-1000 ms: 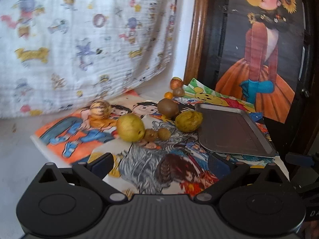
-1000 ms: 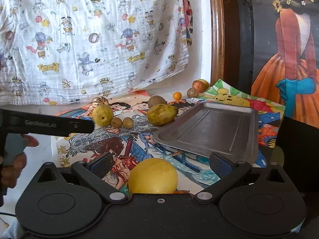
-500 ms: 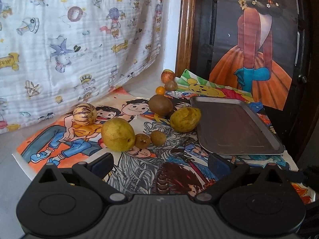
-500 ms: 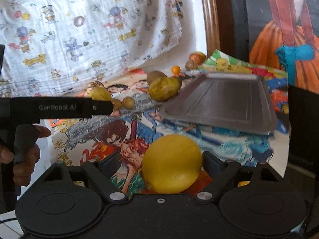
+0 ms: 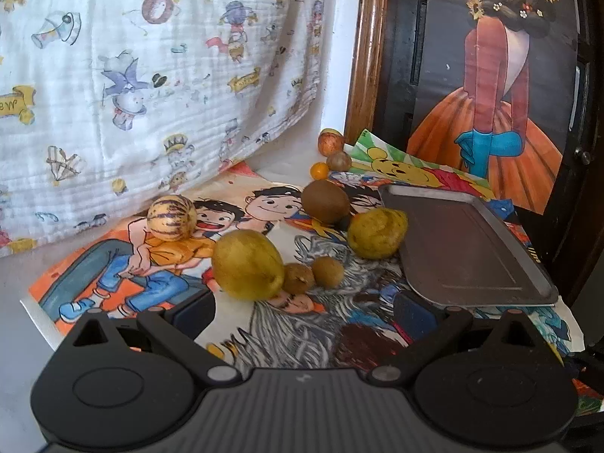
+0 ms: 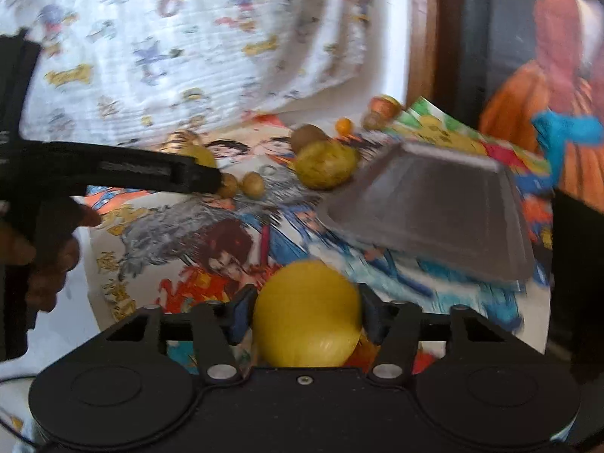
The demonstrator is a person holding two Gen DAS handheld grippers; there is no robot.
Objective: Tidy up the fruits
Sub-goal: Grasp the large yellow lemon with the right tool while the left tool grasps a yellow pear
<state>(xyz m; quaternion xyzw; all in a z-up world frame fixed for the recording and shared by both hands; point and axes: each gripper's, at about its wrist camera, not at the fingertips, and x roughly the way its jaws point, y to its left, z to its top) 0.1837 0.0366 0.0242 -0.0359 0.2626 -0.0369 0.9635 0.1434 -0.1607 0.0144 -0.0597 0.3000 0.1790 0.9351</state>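
Closing on a yellow lemon point(image 6: 307, 311), the right gripper point(image 6: 306, 317) has pads touching both sides; the left gripper point(image 5: 302, 311) (spread wide) holds nothing.

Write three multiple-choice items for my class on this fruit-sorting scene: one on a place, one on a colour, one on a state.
1. Where does the striped fruit lie?
A. On the metal tray
B. On the cartoon mat, near the white printed cloth
C. Between the left tool's fingers

2. What colour is the fruit between the right tool's fingers?
A. Yellow
B. Red
C. Purple

3. What state is the metal tray in?
A. Piled with fruit
B. Upside down
C. Empty

Answers:
1 B: the striped fruit rests on the cartoon mat below the white printed cloth.
2 A: the fruit at the right tool is plain yellow.
3 C: the metal tray shows only bare metal.
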